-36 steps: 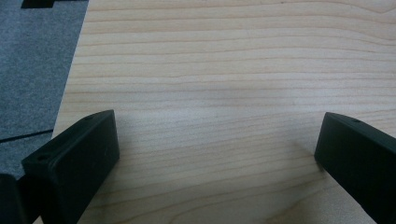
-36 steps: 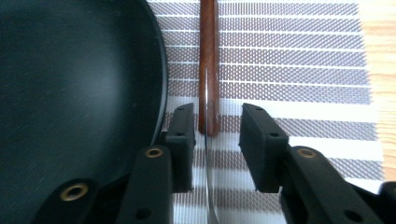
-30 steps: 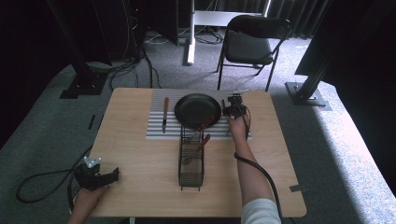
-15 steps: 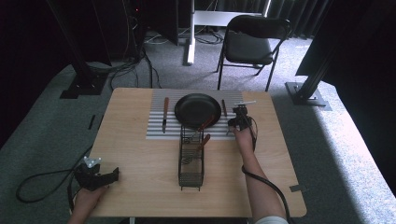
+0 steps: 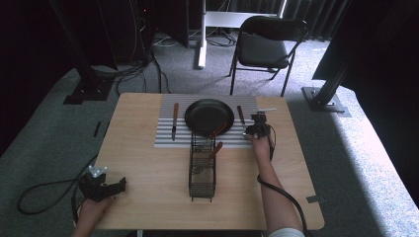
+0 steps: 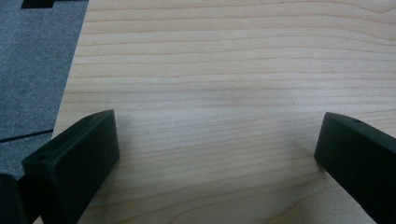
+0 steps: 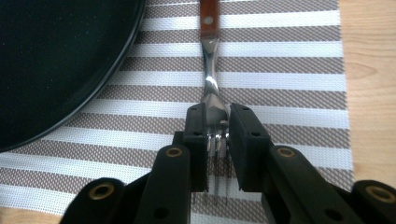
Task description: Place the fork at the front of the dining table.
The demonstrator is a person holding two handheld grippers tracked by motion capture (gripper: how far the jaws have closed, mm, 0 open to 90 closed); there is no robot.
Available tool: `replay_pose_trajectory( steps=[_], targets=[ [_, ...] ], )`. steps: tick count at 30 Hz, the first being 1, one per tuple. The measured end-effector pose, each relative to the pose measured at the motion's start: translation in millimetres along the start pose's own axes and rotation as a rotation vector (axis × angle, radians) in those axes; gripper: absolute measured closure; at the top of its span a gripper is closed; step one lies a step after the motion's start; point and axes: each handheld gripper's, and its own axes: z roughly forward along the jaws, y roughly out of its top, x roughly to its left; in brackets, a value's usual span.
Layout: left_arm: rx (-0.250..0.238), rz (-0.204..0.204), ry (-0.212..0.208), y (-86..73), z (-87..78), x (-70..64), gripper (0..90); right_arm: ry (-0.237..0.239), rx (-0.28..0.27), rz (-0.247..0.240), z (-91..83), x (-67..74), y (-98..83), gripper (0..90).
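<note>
Right gripper (image 7: 217, 135) jaws just closing, clamped on fork (image 7: 211, 84) tines, beside black plate (image 7: 56, 60); left gripper (image 6: 217, 154) wide open, holding nothing

Wood-handled steel fork (image 7: 211, 79) lies flat on striped placemat (image 7: 289, 56).
</note>
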Motion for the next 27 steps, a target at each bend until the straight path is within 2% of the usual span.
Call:
replay_pose_trajectory(
  steps=[3,7,12,15,19,21,23,24,25,27],
  targets=[
    [0.0,0.0,0.0,0.0,0.0,0.0,0.0,0.016,-0.006,0.01,-2.5,-4.1,-5.0,68.7],
    [0.0,0.0,0.0,0.0,0.0,0.0,0.0,0.043,0.014,-0.004,-1.7,-6.5,-15.5,63.6],
    [0.0,0.0,0.0,0.0,0.0,0.0,0.0,0.065,0.013,-0.018,0.3,-3.4,-26.9,60.3],
    [0.0,0.0,0.0,0.0,0.0,0.0,0.0,0.097,0.009,-0.016,-0.2,-0.8,-29.5,60.2],
    [0.0,0.0,0.0,0.0,0.0,0.0,0.0,0.11,0.003,-0.044,-1.2,3.3,-31.4,56.8],
    [0.0,0.0,0.0,0.0,0.0,0.0,0.0,0.13,-0.006,-0.053,-2.6,3.3,-31.6,52.5],
    [0.0,0.0,0.0,0.0,0.0,0.0,0.0,0.139,-0.013,-0.07,-4.4,2.8,-31.9,42.3],
    [0.0,0.0,0.0,0.0,0.0,0.0,0.0,0.145,-0.027,-0.074,-5.8,2.1,-32.0,34.5],
    [0.0,0.0,0.0,0.0,0.0,0.0,0.0,0.147,-0.034,-0.075,-7.2,1.6,-32.1,31.0],
    [0.0,0.0,0.0,0.0,0.0,0.0,0.0,0.148,-0.04,-0.1,-9.7,0.4,-34.1,18.5]
  ],
)
